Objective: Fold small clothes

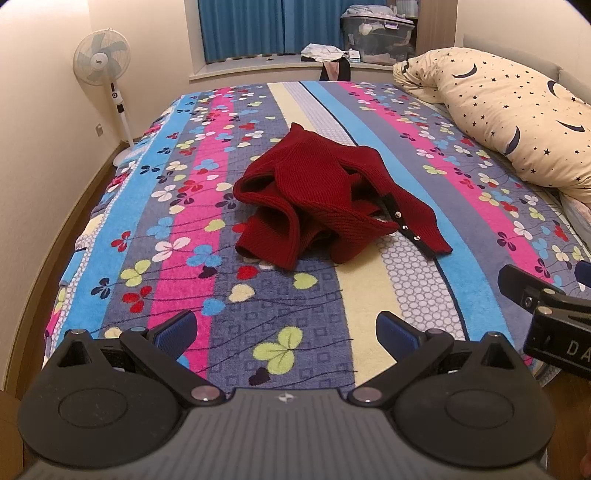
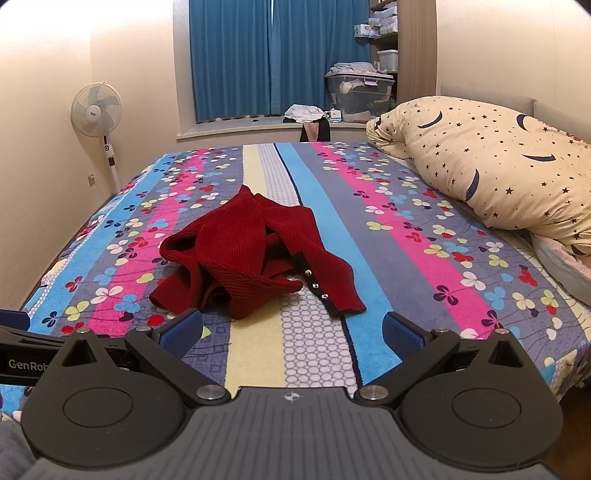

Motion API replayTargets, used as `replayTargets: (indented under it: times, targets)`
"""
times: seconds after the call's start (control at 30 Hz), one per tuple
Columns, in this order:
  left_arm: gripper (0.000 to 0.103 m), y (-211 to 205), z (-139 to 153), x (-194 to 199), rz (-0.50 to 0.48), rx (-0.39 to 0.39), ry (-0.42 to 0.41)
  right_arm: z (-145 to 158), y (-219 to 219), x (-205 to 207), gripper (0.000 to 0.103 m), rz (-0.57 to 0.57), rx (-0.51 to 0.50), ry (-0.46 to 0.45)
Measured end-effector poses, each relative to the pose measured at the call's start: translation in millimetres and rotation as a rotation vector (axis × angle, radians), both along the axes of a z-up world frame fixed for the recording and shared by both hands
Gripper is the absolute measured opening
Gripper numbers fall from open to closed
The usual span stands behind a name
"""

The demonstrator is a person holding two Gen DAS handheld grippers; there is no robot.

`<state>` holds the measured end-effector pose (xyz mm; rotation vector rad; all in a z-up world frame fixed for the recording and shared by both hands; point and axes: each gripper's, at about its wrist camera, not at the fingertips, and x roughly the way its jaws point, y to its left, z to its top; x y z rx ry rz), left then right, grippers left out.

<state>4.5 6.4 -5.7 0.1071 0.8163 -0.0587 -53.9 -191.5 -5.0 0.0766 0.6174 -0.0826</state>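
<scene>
A dark red knitted cardigan (image 1: pixel 325 199) lies crumpled in a heap on the striped, flowered bedspread (image 1: pixel 258 314), with a black button band and small shiny buttons on its right side. The right wrist view has the same cardigan (image 2: pixel 255 254) just beyond the fingertips. My left gripper (image 1: pixel 286 332) hovers over the near part of the bed, open, with nothing between its blue pads. My right gripper (image 2: pixel 291 334) is also open and empty, closer to the garment's near edge. Part of the right gripper (image 1: pixel 546 314) shows at the right edge of the left wrist view.
A large cream pillow (image 1: pixel 509 107) with moons and stars lies along the bed's right side. A standing fan (image 1: pixel 101 62) is by the left wall. Beyond the bed are blue curtains (image 2: pixel 277 55), a window ledge with clothes (image 1: pixel 325 53) and a clear storage box (image 1: pixel 376 35).
</scene>
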Motion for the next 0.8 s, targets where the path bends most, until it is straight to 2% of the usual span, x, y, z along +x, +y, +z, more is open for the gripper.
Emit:
replayTargets:
  times: [0.8]
  targets:
    - [0.103,-0.9,-7.9,9.3,0.016,0.007,0.017,-5.6,1.5,6.9,0.102,0.006,0.011,0.011]
